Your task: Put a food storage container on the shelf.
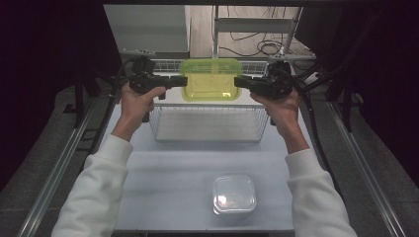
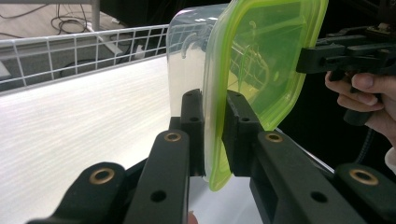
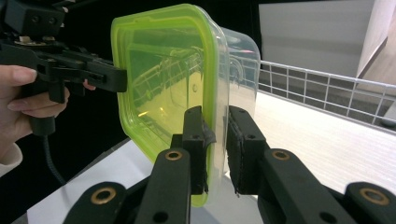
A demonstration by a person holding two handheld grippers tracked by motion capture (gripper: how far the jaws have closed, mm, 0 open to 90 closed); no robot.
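Observation:
A clear plastic container (image 1: 211, 79) with a yellow-green lid (image 2: 266, 60) hangs in the air above the wire basket (image 1: 207, 136), tipped so the lid faces the person. My left gripper (image 1: 184, 81) is shut on its left rim. In the left gripper view the jaws (image 2: 214, 100) pinch the lid's edge, with the clear body (image 2: 187, 56) behind. My right gripper (image 1: 237, 81) is shut on the opposite rim. The right gripper view shows its jaws (image 3: 215, 114) either side of the lid edge (image 3: 159, 84), and the left gripper (image 3: 122, 79) across from it.
A white wire basket stands at the middle of the white table (image 1: 163, 177), right below the held container. A second clear container with a clear lid (image 1: 234, 194) sits near the front edge. Metal rails (image 1: 59, 168) run along both sides, and cables lie on the floor behind.

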